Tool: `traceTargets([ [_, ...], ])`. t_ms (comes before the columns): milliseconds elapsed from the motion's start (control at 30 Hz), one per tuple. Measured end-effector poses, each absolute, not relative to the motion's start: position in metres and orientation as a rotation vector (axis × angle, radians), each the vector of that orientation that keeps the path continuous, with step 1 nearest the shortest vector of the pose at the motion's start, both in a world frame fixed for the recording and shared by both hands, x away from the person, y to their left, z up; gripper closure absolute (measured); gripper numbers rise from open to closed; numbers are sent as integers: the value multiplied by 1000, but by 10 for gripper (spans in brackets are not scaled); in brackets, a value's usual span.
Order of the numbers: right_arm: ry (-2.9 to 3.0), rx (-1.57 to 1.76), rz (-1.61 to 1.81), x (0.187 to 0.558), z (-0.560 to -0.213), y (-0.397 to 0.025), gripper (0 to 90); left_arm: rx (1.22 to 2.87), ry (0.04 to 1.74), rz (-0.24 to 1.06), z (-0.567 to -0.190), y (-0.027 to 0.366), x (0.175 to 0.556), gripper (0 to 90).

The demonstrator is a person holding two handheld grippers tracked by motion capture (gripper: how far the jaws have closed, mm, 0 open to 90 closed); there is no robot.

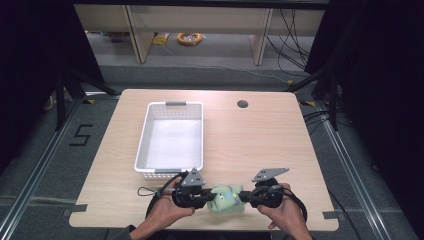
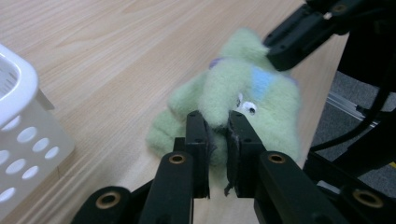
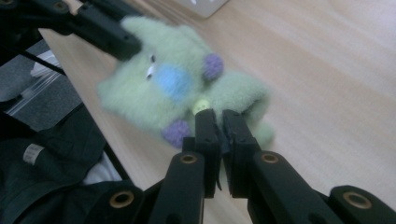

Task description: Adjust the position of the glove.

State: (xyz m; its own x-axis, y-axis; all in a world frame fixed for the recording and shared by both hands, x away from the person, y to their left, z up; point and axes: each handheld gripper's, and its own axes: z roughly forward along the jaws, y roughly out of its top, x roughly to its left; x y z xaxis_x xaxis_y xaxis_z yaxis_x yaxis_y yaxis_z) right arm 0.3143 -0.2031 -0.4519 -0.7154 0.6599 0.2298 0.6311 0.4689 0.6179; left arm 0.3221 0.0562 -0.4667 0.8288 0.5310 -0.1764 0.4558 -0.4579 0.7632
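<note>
Near the front edge of the wooden surface (image 1: 260, 145), a green plush toy (image 1: 226, 198) is pinched from both sides: the left hand-held gripper (image 1: 204, 198) and the right hand-held gripper (image 1: 243, 197) each clench its fur, probably to lift it together into the empty white basket (image 1: 143, 131) just behind. Grey floor and cables lie beyond.

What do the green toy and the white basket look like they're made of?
Toy: soft plush fabric, judging by its fuzzy, matte pile; blue and purple patches look like the same fleece. Basket: probably moulded plastic, smooth and slightly glossy, with rows of punched holes in its walls.
</note>
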Motion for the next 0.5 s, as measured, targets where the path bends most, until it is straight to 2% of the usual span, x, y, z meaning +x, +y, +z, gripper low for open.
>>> traceTargets([
  [267, 2691, 1214, 1058, 311, -470, -199, 859, 2162, 773, 57, -484, 52, 338, 790],
  [433, 2684, 1228, 1029, 310, -477, -198, 828, 2137, 822, 36, -489, 53, 343, 740],
  [500, 2681, 1246, 1024, 309, -477, -198, 818, 2119, 849, 43, -491, 53, 343, 695],
])
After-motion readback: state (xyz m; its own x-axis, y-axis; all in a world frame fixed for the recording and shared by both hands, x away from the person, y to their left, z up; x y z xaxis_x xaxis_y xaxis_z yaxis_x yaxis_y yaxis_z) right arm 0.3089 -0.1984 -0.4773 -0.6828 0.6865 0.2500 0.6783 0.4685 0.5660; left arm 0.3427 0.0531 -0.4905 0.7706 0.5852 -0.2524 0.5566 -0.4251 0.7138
